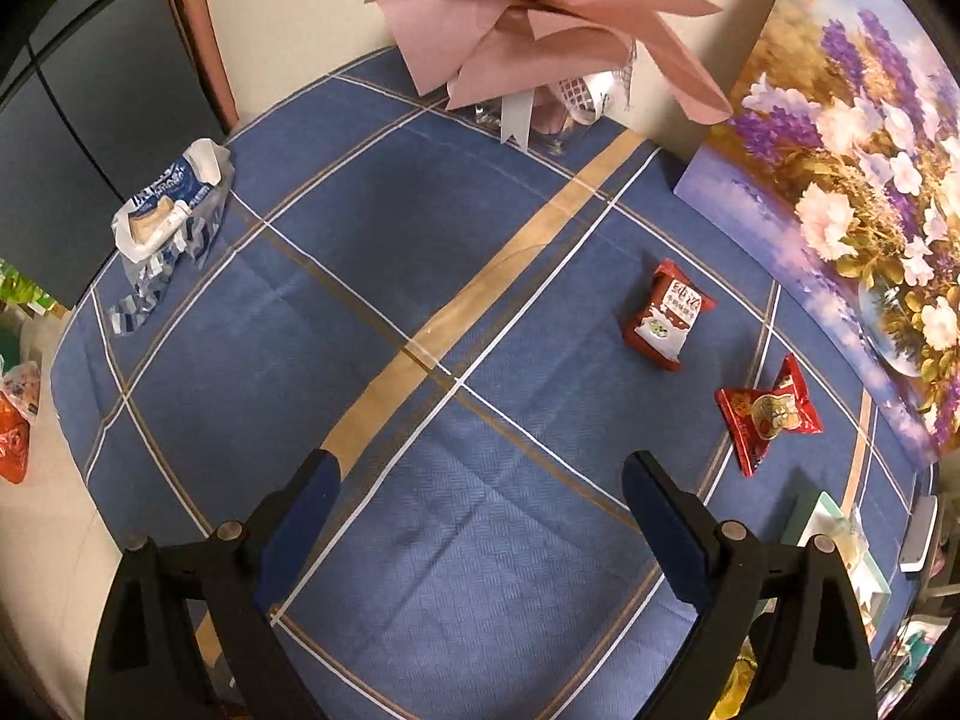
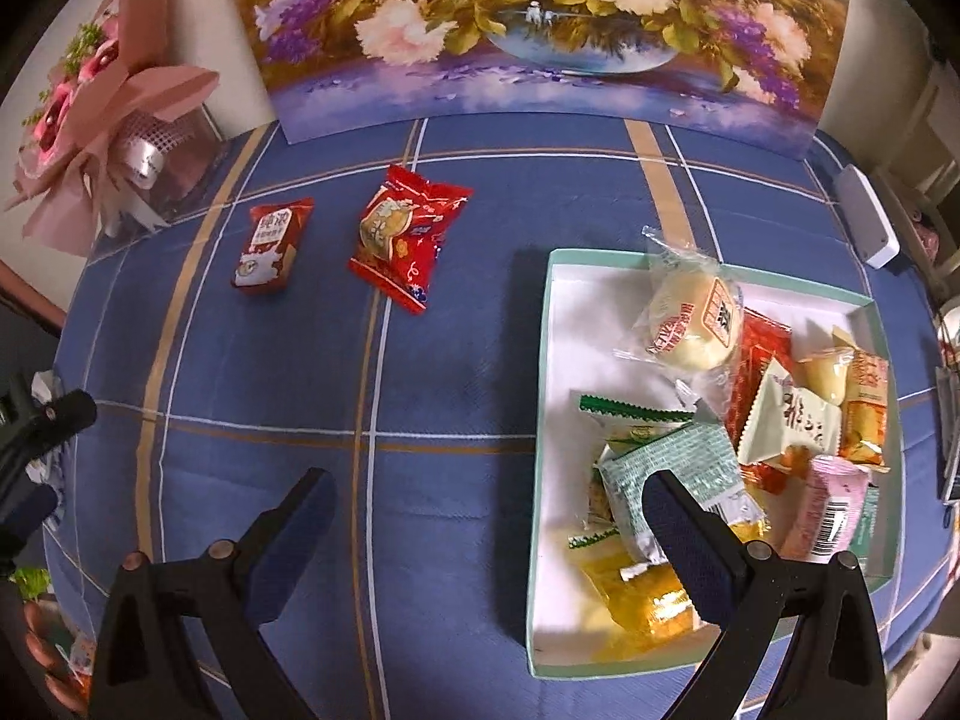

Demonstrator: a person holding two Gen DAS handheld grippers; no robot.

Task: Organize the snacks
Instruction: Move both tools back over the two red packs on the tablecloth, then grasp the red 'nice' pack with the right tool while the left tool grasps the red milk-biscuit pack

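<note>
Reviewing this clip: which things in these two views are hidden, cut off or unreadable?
- Box, right wrist view: its lower corner sits behind the right gripper, and piled packets cover the lowest snacks.
- Same box, left wrist view: mostly hidden behind the left gripper.
- Blue-white wrapper, left wrist view: print too small to read.
- Bouquet: top cut off by frame edge.

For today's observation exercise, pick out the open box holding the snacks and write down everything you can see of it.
The box is a shallow rectangular tray that looks like cardboard, pale green outside and white inside, with no lid on it. It lies flat on the blue checked tablecloth, to the right of two loose red snack packets. Wrapped snacks fill its right and near parts; the left part of the floor is bare. The right tongs hang open above its near left corner, apparently not touching it.
</note>
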